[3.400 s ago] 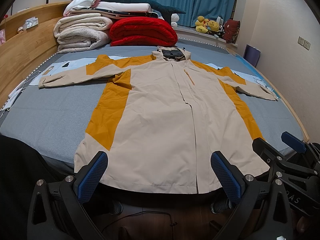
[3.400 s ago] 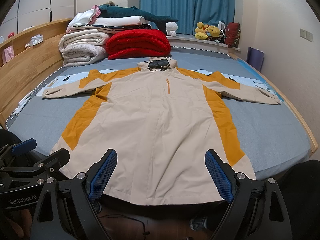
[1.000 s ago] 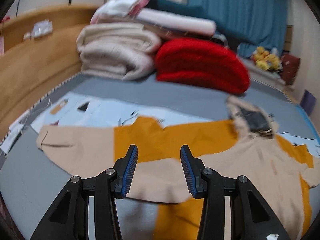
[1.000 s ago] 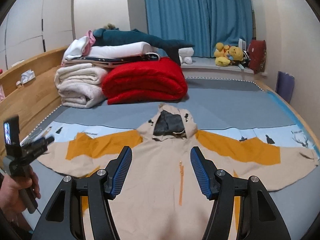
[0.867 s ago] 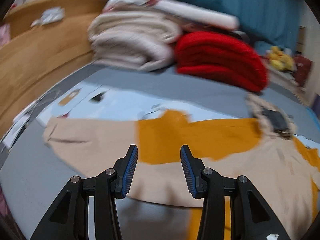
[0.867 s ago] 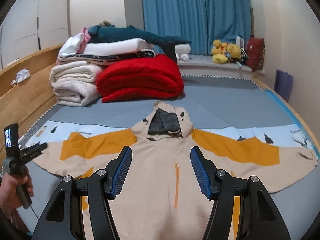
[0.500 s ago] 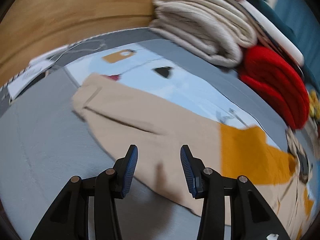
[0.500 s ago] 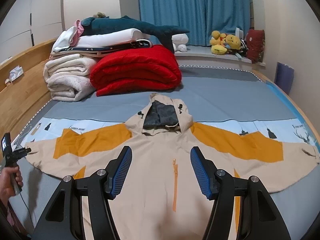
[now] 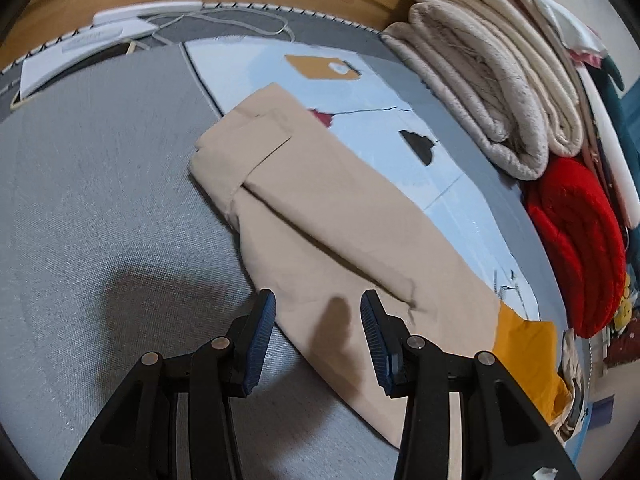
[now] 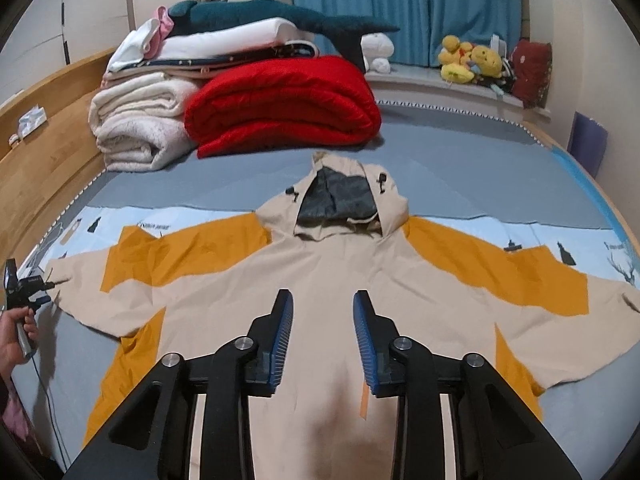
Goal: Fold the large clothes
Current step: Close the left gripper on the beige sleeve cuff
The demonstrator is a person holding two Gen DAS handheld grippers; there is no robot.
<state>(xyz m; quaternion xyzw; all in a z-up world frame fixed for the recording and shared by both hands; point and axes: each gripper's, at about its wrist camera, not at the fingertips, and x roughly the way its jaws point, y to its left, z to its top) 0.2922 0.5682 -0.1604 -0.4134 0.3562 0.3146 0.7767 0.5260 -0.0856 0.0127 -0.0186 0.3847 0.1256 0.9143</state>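
A beige and orange hooded jacket (image 10: 328,264) lies spread face up on the grey bed (image 10: 460,168), both sleeves stretched out. My left gripper (image 9: 316,300) hovers open just above the beige left sleeve (image 9: 320,216), a short way in from its cuff (image 9: 236,148), and casts a shadow on the cloth. In the right wrist view a hand (image 10: 12,344) holds that left gripper (image 10: 24,284) at the sleeve's end. My right gripper (image 10: 323,296) hangs over the jacket's chest below the hood (image 10: 340,200). Its jaws are closing with nothing between them.
Folded cream blankets (image 10: 140,128) and a red quilt (image 10: 284,104) are stacked at the head of the bed. A wooden bed frame (image 10: 44,152) runs along the left. White items and a cable (image 9: 120,28) lie at the bed's edge. Plush toys (image 10: 472,60) sit on the sill.
The left gripper swept left along the sleeve toward the cuff, dropped lower and rolled. The right gripper sank closer to the jacket and its jaws narrowed.
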